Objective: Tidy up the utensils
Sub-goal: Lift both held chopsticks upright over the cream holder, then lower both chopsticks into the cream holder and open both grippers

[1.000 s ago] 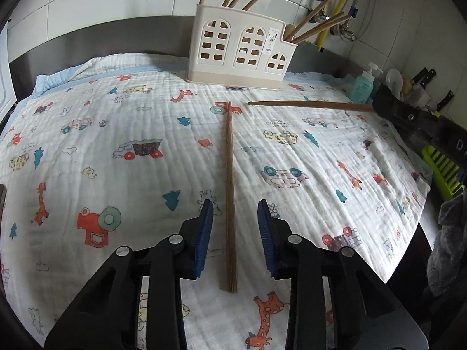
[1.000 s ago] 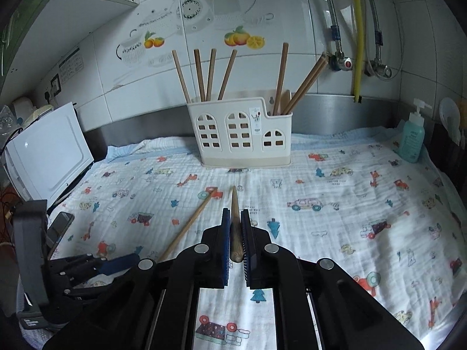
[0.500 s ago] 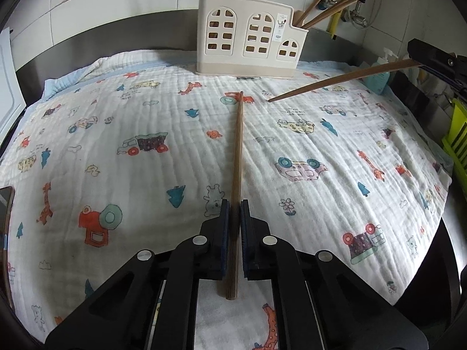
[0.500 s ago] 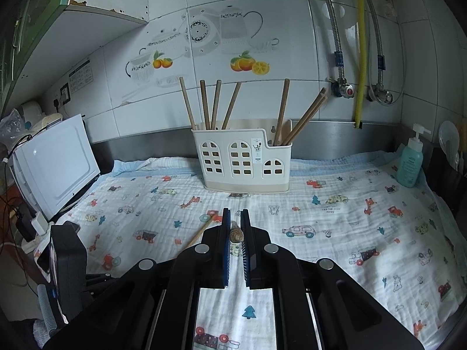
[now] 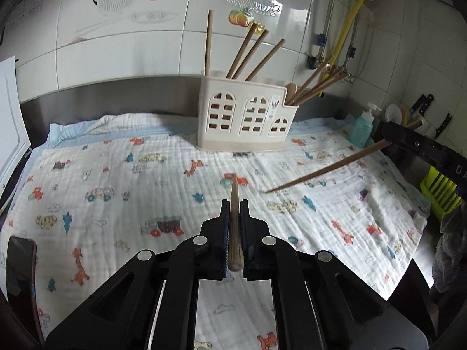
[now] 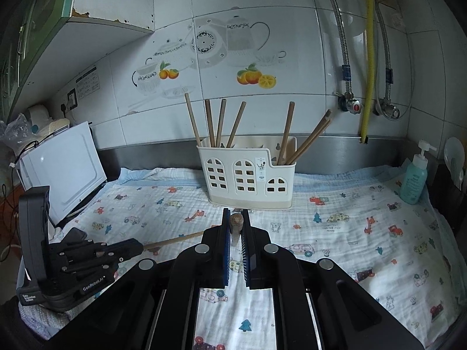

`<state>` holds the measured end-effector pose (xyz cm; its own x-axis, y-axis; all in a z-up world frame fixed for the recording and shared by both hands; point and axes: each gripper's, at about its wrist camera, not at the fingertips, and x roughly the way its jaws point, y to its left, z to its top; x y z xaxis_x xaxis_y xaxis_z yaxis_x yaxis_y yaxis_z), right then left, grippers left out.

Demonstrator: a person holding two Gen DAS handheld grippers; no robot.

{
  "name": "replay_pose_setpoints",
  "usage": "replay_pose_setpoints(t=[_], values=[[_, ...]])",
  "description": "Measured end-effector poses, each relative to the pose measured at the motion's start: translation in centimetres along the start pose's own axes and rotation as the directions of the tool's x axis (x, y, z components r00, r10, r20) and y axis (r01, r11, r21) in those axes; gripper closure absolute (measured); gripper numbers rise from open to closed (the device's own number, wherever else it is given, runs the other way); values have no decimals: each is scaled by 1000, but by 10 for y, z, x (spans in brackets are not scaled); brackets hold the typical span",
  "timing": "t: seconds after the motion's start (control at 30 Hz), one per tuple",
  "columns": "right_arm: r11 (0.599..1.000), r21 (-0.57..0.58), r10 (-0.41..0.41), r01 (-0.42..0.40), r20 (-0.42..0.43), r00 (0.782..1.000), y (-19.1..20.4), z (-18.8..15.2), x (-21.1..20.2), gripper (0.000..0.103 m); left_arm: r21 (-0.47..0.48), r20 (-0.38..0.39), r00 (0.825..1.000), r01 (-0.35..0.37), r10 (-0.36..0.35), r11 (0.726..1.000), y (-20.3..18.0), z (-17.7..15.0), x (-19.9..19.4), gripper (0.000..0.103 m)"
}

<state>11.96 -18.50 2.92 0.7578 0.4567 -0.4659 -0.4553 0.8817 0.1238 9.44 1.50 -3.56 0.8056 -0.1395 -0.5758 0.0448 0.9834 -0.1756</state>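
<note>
In the left wrist view, the left gripper (image 5: pixel 234 204) sits at 6 o'clock, its jaws having just closed and now pinching a wooden chopstick (image 5: pixel 234 227) that runs straight out between the blue pads, its tip pointing to 12 o'clock above the printed cloth (image 5: pixel 122 175) covering the surface. At 9 o'clock low, a dark phone (image 5: pixel 20 274) lies on the cloth's edge. Toward 3 o'clock, the right gripper (image 5: pixel 388 141) comes in from the side, its jaws pressed on a second chopstick (image 5: pixel 327 169) that slants down to 9 o'clock, its tip clear of the cloth or just at it; I cannot tell which. Farther, at 12 o'clock, the cream utensil holder (image 5: pixel 245 116) stands upright on the cloth with several chopsticks leaning in its compartments. A green soap bottle (image 5: pixel 362 127) stands at 2 o'clock by the wall.

In the right wrist view, the second chopstick shows end-on between the shut jaws, the left gripper at 8 o'clock, the holder beyond at 12 o'clock, and a white appliance (image 6: pixel 64 172) at 10 o'clock
</note>
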Motion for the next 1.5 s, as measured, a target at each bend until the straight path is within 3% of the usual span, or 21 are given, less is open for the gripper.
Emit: replay_pose_setpoints(t=[0.37, 0.83, 1.0, 1.23, 1.33, 1.5], values=[[997, -32, 66, -67, -24, 998, -15, 57, 9, 96, 52, 45, 997, 54, -57, 997, 2, 47, -2, 98], [997, -63, 40, -34, 93, 995, -42, 171, 12, 96, 124, 142, 988, 37, -54, 992, 4, 131, -8, 98], [997, -78, 24, -14, 121, 992, -39, 193, 28, 96, 121, 226, 972, 33, -60, 992, 1, 178, -20, 98], [997, -84, 11, -2, 106, 994, -41, 206, 55, 96, 154, 346, 937, 1, -55, 988, -15, 238, -30, 98], [997, -83, 5, 4, 102, 995, -44, 210, 64, 96, 168, 387, 922, -43, -26, 985, -23, 259, -24, 98], [996, -91, -9, 18, 97, 995, -49, 213, 76, 96, 153, 399, 917, -66, -1, 986, -26, 278, -4, 98]])
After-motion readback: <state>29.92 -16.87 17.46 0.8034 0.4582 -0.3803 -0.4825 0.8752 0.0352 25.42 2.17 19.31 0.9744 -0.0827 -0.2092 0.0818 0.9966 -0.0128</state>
